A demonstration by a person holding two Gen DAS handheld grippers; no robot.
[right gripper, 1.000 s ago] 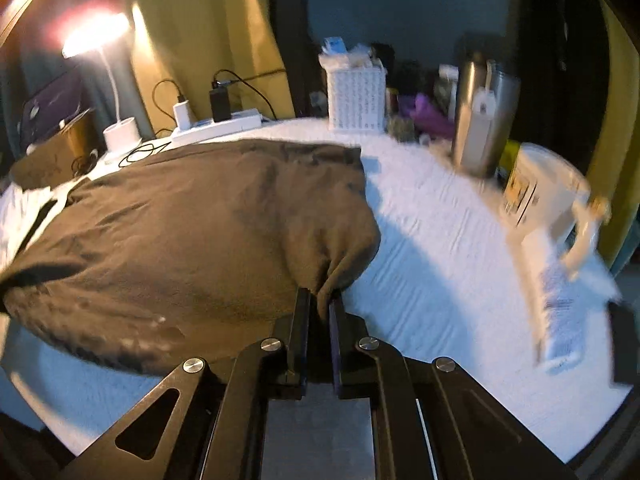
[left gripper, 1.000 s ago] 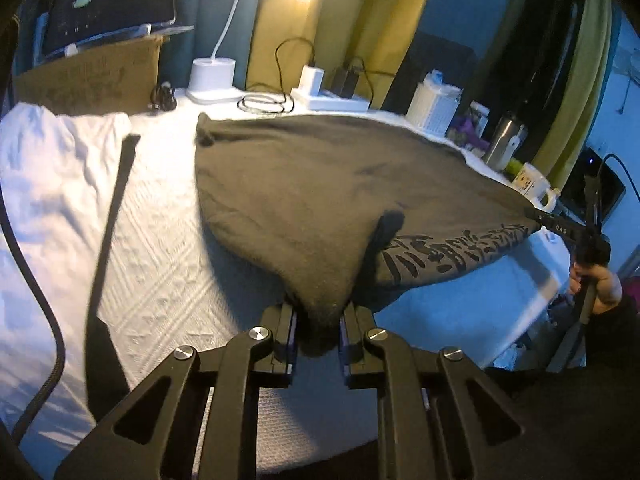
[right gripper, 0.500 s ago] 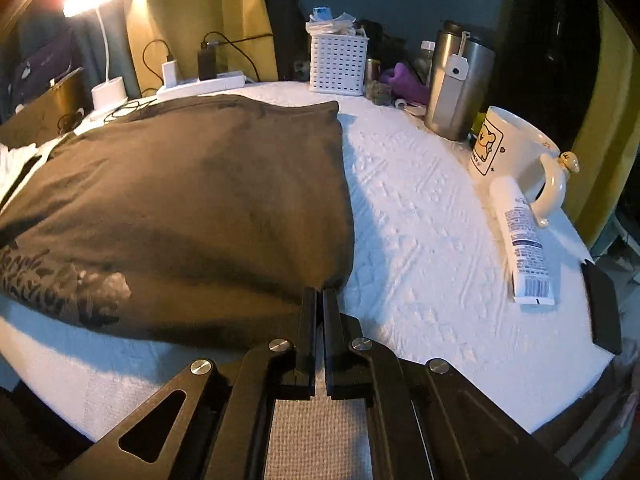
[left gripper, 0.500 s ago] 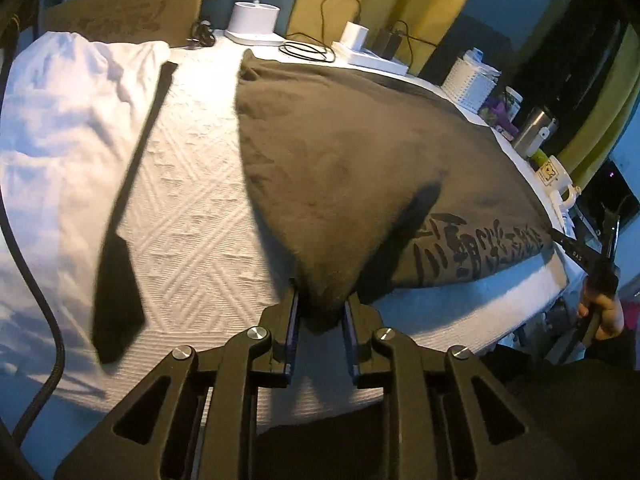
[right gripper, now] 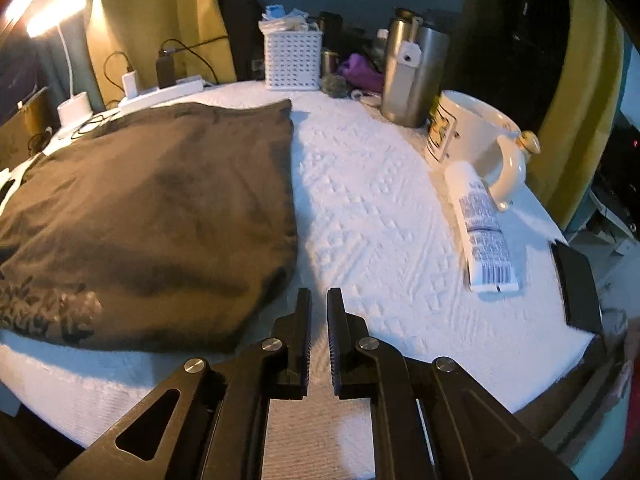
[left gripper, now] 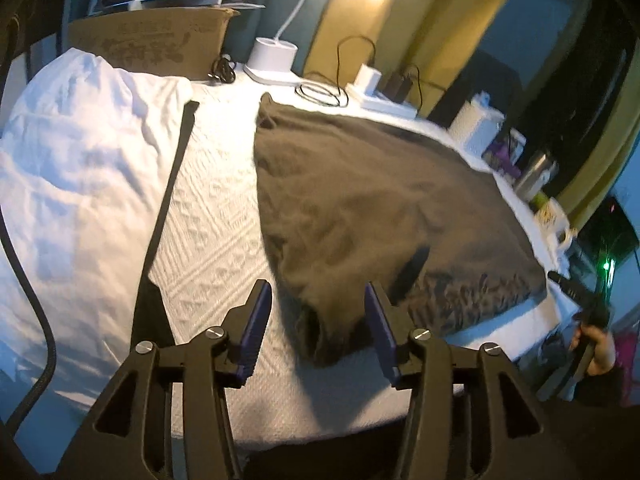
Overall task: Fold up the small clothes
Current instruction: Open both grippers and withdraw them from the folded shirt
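White textured table cover (right gripper: 372, 208). Far edge: white perforated basket (right gripper: 293, 60) stuffed with packets, steel tumbler (right gripper: 414, 76) with a tag, purple item (right gripper: 360, 72) between them. Cream mug (right gripper: 472, 132) right of the tumbler, white tube (right gripper: 482, 228) lying just in front of it, touching the handle. Dark flat device (right gripper: 576, 284) at right table edge. Power strip (right gripper: 164, 92) with chargers plugged in, lit desk lamp (right gripper: 74, 108) at left, cardboard box (left gripper: 148, 40) behind, yellow curtain (right gripper: 156, 16).

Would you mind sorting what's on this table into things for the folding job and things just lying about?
For the job: brown T-shirt, white garment.
Lying about: mug, tube, steel tumbler, white basket, power strip, lamp base.
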